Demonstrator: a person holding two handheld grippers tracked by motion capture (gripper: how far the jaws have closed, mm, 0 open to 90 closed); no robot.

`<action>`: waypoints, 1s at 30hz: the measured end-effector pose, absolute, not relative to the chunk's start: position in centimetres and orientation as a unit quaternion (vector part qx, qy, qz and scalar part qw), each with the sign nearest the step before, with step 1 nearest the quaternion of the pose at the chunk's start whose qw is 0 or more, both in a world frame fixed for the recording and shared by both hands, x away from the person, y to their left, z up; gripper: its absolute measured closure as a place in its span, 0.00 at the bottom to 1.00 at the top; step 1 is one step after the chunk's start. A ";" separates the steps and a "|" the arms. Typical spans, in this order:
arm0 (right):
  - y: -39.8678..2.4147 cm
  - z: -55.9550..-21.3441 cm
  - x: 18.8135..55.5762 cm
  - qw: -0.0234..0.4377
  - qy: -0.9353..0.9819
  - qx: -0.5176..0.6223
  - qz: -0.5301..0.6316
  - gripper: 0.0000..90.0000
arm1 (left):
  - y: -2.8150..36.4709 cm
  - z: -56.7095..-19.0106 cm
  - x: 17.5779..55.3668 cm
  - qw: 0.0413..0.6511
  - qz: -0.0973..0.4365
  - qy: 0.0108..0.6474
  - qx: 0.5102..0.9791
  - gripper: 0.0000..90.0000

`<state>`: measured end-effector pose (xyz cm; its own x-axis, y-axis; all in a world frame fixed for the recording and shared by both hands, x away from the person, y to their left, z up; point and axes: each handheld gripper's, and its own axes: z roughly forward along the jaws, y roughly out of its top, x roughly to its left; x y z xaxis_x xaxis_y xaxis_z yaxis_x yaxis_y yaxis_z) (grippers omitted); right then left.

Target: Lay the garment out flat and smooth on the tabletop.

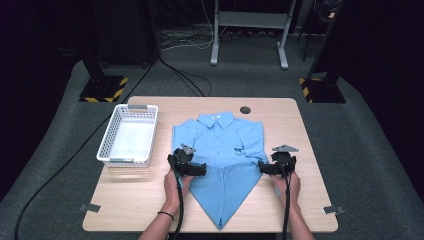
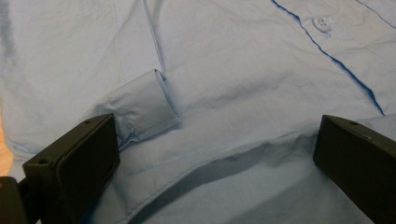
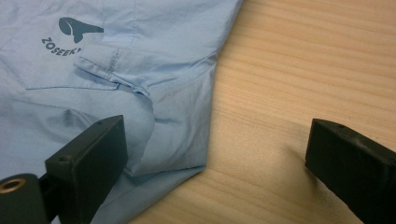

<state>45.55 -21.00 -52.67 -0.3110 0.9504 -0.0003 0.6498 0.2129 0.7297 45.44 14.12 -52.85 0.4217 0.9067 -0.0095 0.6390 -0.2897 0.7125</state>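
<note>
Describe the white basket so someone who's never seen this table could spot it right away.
Start at the wooden table and go to its left edge, beside the blue shirt. The white basket is rectangular, with latticed walls; nothing else on the table is a container.

The shirt [image 1: 222, 155] lay on the table [image 1: 300, 200], collar far, tail near. The basket [image 1: 128, 135] stood left of it. The left gripper [image 1: 192, 167] and right gripper [image 1: 270, 167] flanked its near half.

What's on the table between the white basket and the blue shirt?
Nothing: in the high view a strip of bare wooden table separates the white basket from the blue shirt; they do not touch.
</note>
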 end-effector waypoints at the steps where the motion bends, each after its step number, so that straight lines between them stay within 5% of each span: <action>1: -21.0 -52.7 45.5 0.234 0.743 0.538 0.322 0.05 | 14.1 -52.9 45.4 0.328 0.204 0.498 0.777 0.00; 30: -23.9 -52.7 48.9 0.229 0.740 0.546 0.319 0.02 | 12.1 -52.8 47.9 0.330 0.204 0.493 0.779 0.00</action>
<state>48.86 -23.88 -52.70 -0.2992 0.9541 0.0090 0.6620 0.2008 0.7221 47.89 12.14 -52.83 0.4304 0.9026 -0.0089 0.6336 -0.2951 0.7151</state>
